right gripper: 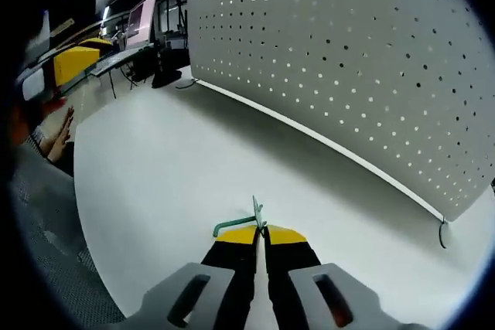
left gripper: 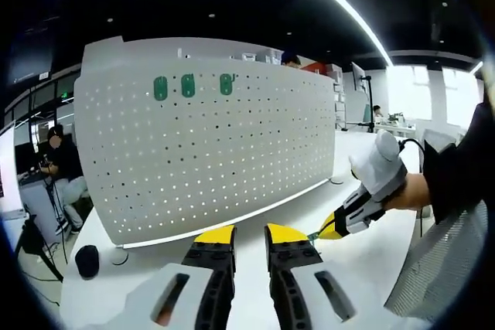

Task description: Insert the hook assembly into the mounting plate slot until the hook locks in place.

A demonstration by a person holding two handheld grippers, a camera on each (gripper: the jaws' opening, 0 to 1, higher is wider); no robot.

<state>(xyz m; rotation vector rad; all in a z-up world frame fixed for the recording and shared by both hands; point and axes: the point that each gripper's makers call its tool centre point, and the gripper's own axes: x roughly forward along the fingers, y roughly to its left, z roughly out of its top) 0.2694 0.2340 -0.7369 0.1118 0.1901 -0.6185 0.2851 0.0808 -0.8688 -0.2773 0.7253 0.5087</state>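
A white perforated mounting plate (left gripper: 209, 156) stands upright on the white table; three green hooks (left gripper: 188, 86) hang near its top left. My left gripper (left gripper: 249, 237) is open with nothing between its yellow tips, pointing at the plate's lower edge. My right gripper (left gripper: 334, 229) comes into the left gripper view from the right, held by a hand, low over the table. In the right gripper view the right gripper (right gripper: 261, 230) is shut on a small green hook (right gripper: 241, 222), which sticks out left of the tips. The plate (right gripper: 363, 59) rises beyond it.
A seated person (left gripper: 62, 168) is at a desk left of the plate. A black round object (left gripper: 87, 260) and a small white foot (left gripper: 117, 255) sit at the plate's lower left corner. White table (right gripper: 170, 168) stretches in front. Desks with monitors (right gripper: 143, 17) stand behind.
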